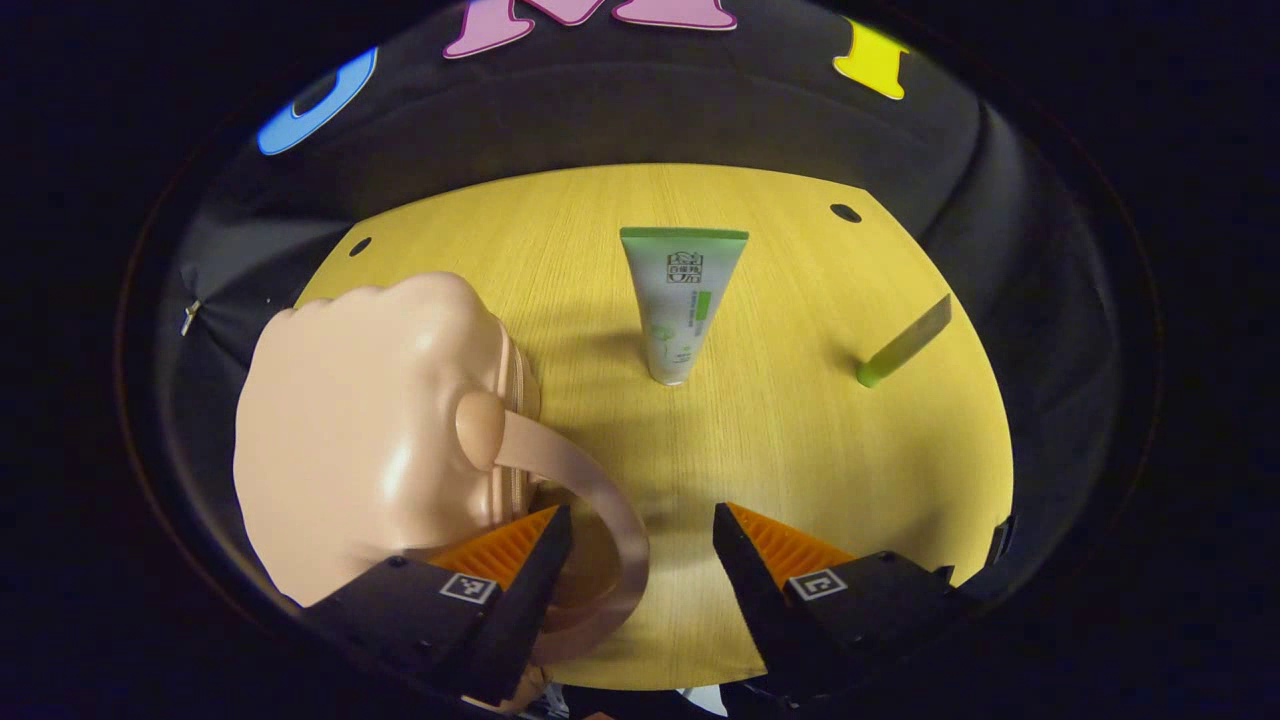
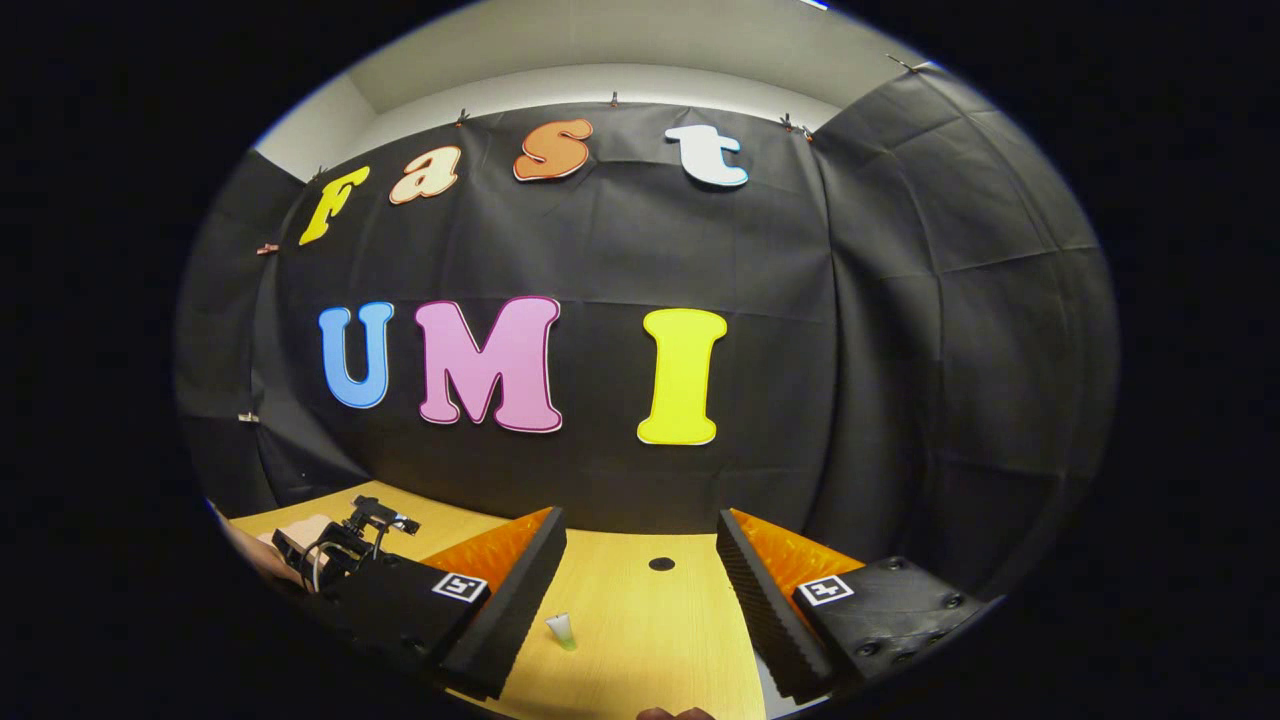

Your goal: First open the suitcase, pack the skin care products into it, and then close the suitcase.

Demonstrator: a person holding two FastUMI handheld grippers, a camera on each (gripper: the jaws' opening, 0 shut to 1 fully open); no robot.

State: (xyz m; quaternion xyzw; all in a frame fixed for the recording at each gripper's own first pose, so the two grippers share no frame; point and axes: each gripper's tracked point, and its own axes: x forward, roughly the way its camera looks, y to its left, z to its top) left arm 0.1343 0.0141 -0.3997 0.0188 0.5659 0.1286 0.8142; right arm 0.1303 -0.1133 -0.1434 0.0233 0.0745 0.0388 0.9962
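Approaching the closed suitcase [image 1: 370, 430] — left claw [image 1: 640, 560] is held open, empty, around its handle [image 1: 590, 500].
Right claw [image 2: 640, 590] is kept raised, open, empty — tube [image 1: 682, 300] is left standing on the table [image 1: 800, 450].

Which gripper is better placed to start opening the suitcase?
Left, probably. The left gripper is open right at the closed suitcase, by its handle. The right gripper faces the wall.
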